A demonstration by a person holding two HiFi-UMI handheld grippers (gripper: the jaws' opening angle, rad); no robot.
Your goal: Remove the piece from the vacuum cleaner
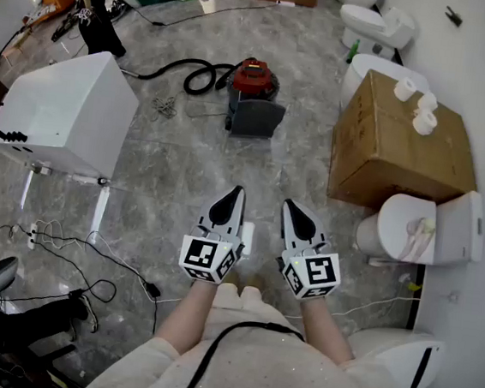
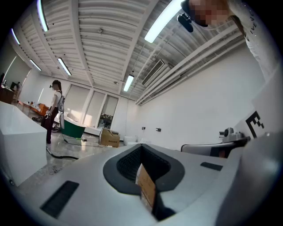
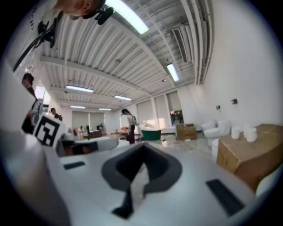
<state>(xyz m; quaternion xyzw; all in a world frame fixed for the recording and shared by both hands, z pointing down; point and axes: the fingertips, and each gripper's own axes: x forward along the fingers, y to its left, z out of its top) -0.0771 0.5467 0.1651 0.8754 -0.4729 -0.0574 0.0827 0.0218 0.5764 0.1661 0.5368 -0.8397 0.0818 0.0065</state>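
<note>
On the grey floor (image 1: 177,165), upper centre, the vacuum cleaner (image 1: 252,85) stands well beyond my left tongs (image 1: 231,203) and right tongs (image 1: 296,213), both closed empty; its grey piece (image 1: 255,119) looks stiff, light, edge-grippable.

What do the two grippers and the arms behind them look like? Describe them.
Left gripper and right gripper are alike: white tapered shells with a dark grey teardrop inset, each carrying a cube of black-and-white square markers at the rear. The person wears a pale short-sleeved shirt with a black strap across it.

Open floor (image 1: 185,167) between cabinet (image 1: 66,110) and cardboard box (image 1: 398,149).
</note>
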